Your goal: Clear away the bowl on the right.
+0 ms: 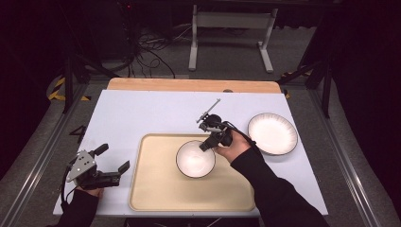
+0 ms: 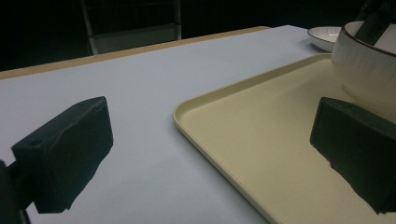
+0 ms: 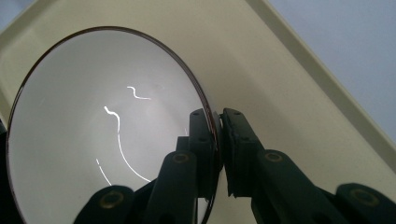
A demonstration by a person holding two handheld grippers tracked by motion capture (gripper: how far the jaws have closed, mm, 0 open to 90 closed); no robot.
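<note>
While my right claw (image 3: 218, 140) pinches the rim of the bowl (image 1: 195, 159), one jaw inside and one outside, I see that bowl as white and glossy within, ribbed on its outer wall, with a thin dark edge. It sits over the cream tray (image 1: 156, 189) on the counter (image 1: 142, 111). A white plate (image 1: 273, 133) lies just right of the tray. My left claw (image 1: 113, 163) hangs open and empty at the tray's left edge.
</note>
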